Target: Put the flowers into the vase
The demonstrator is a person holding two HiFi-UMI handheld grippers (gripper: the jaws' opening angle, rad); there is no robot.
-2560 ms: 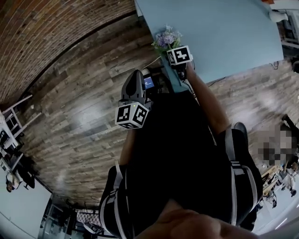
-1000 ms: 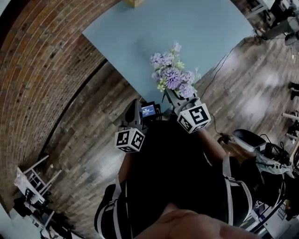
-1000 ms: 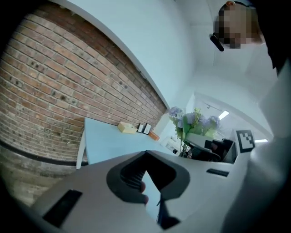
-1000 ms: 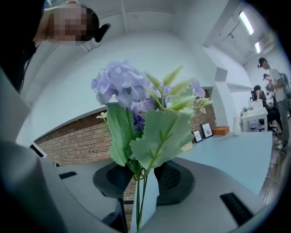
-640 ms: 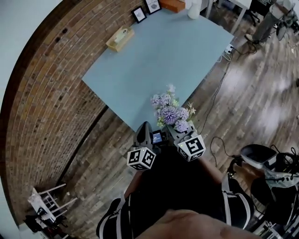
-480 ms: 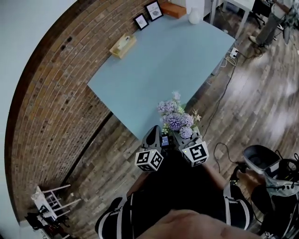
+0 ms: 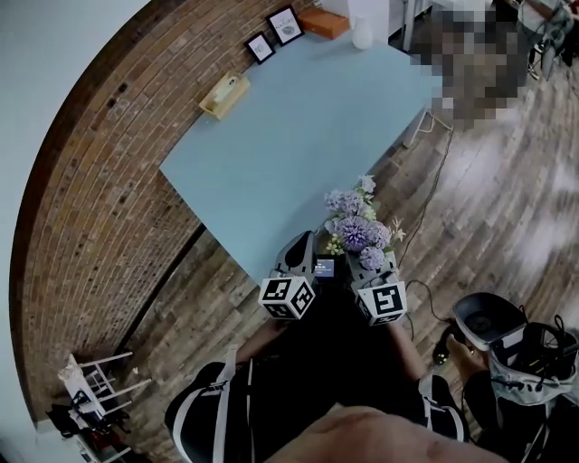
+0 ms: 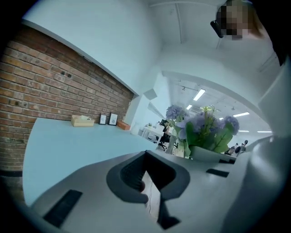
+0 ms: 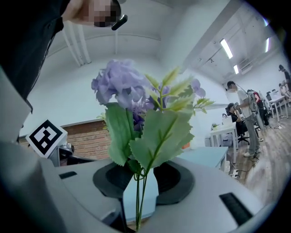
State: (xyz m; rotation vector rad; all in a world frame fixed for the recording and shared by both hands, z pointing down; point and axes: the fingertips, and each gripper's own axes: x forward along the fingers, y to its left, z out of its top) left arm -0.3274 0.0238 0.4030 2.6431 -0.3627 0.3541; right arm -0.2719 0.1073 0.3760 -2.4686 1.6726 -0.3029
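Observation:
A bunch of purple flowers [image 7: 355,228] with green leaves stands up from my right gripper [image 7: 351,257], which is shut on the thin stems [image 9: 139,191]. The blooms [image 9: 122,82] fill the right gripper view. My left gripper [image 7: 305,240] is beside it on the left, shut, with nothing between its fingertips [image 8: 145,157]. Both are over the wooden floor at the near corner of the light blue table [image 7: 298,127]. A white vase [image 7: 362,33] stands at the table's far corner, well away from both grippers.
A tissue box [image 7: 226,85], two picture frames [image 7: 273,34] and an orange box [image 7: 326,22] line the table's far side by the brick wall [image 7: 99,172]. A cable [image 7: 436,172] runs across the floor; dark gear [image 7: 493,325] lies at the right, a white rack [image 7: 95,384] at the lower left.
Both grippers have moved together along the table's near corner with the flowers still held in the right one. The table's far end with the vase has come into view.

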